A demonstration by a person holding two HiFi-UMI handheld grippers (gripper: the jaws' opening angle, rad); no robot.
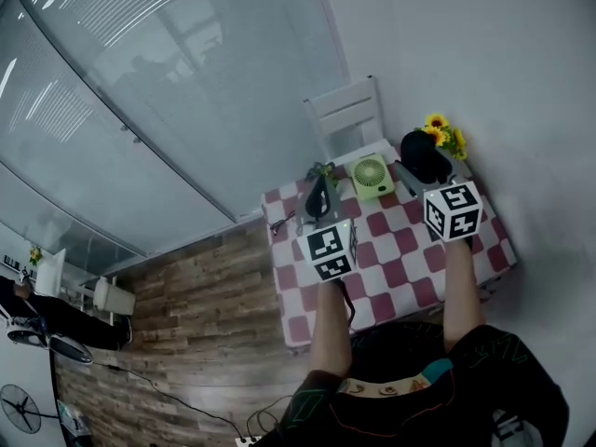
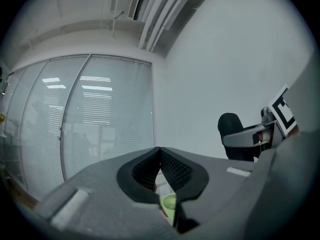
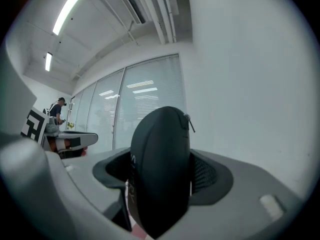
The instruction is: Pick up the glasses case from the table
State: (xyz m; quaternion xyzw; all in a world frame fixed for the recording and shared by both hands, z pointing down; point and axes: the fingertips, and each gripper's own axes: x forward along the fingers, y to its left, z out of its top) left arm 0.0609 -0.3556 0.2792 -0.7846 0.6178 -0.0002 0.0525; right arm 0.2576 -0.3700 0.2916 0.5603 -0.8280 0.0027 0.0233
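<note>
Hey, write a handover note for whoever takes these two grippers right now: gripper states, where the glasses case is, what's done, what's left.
Right gripper: shut on the glasses case, which stands upright between the jaws with its zipper pull at the top.
Left gripper: shut and empty, held over the table next to the green fan.
Case: held at the table's far end beside the sunflowers. It looks lifted clear of the cloth, though the head view can't confirm a gap.
Done: the grasp, and apparently the lift.
Left: probably just hold the grip steady and confirm the case is clear of the table.
</note>
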